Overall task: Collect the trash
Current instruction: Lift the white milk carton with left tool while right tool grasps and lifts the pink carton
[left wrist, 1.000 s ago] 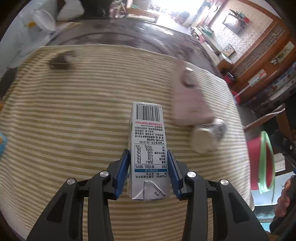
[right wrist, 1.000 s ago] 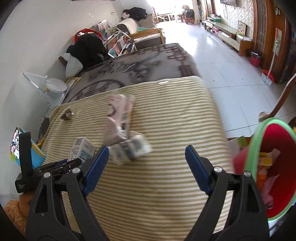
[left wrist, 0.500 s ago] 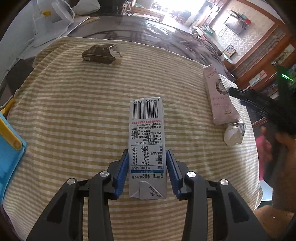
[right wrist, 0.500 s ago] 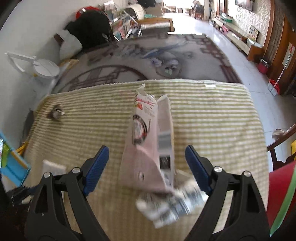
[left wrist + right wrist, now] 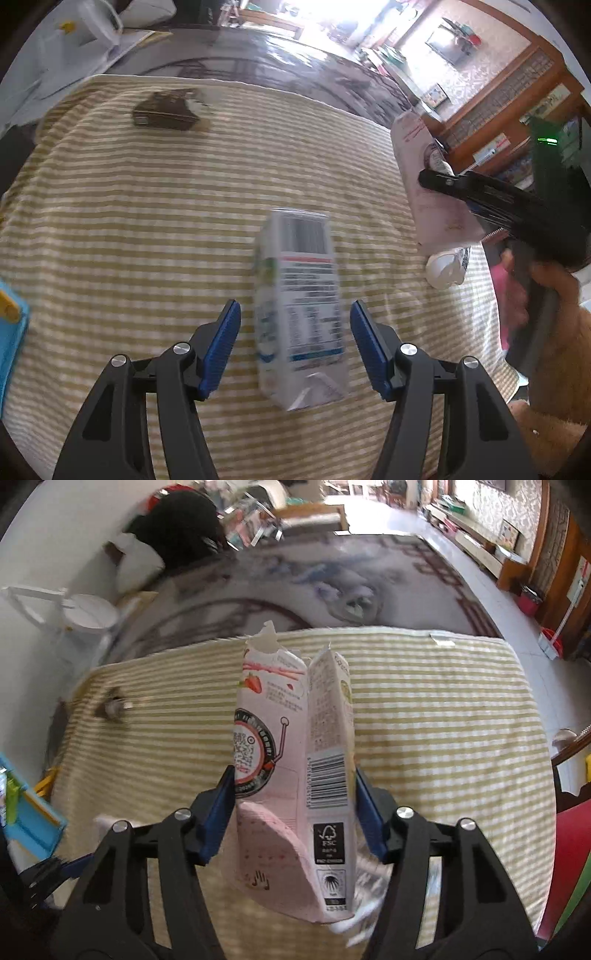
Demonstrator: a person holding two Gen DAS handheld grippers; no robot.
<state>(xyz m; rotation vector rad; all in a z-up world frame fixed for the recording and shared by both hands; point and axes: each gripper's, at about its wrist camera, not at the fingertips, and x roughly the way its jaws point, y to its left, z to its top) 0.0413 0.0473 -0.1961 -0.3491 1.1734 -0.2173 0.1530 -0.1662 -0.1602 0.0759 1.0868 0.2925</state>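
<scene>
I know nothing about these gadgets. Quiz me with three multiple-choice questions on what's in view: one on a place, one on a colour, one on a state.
1. Where is the white carton?
A. In a red bin
B. On the striped cloth
C. On the floor

2. What colours are the cloth's stripes?
A. Red and black
B. Blue and grey
C. Yellowish and white

3. How is the pink carton's top?
A. Torn open
B. Sealed flat
C. Closed with a screw cap

Answers:
1 B: the white carton lies on the striped cloth.
2 C: yellowish and white bands cover the whole cloth.
3 A: the pink carton has a ragged, gaping top edge.
</scene>
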